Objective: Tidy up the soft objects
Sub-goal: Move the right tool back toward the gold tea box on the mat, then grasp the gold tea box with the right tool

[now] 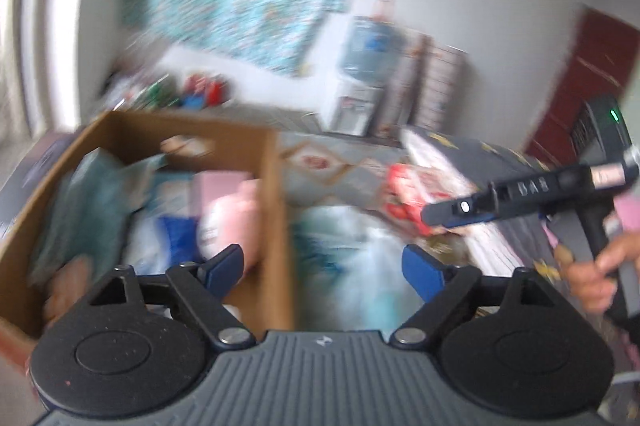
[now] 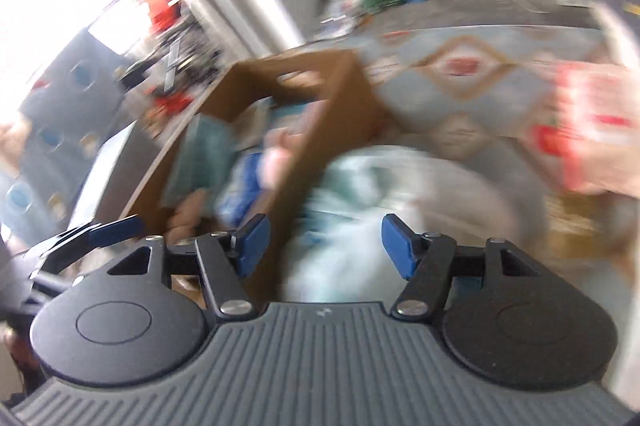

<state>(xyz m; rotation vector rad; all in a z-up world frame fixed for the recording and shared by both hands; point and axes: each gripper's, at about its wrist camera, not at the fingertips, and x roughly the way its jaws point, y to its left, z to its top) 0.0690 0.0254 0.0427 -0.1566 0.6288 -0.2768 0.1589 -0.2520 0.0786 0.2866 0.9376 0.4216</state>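
Note:
Both views are blurred by motion. An open cardboard box [image 1: 276, 186] sits at the left and holds soft things: a teal cloth [image 1: 92, 210], a pink item [image 1: 232, 214] and a blue-and-white piece [image 1: 172, 238]. The box also shows in the right wrist view [image 2: 344, 98]. A pale white-teal fabric heap [image 1: 360, 258] lies on the floor right of the box, also in the right wrist view [image 2: 360, 194]. My left gripper [image 1: 323, 268] is open and empty above the box wall and the heap. My right gripper [image 2: 322, 246] is open and empty over the same heap; it also shows in the left wrist view [image 1: 460, 216].
A patterned rug [image 1: 332, 166] covers the floor. A red-and-white soft item [image 1: 412, 194] lies right of the heap, beside a dark bedding edge [image 1: 480, 154]. A water dispenser [image 1: 360, 82] stands at the far wall. Toys [image 1: 200, 90] lie along the wall.

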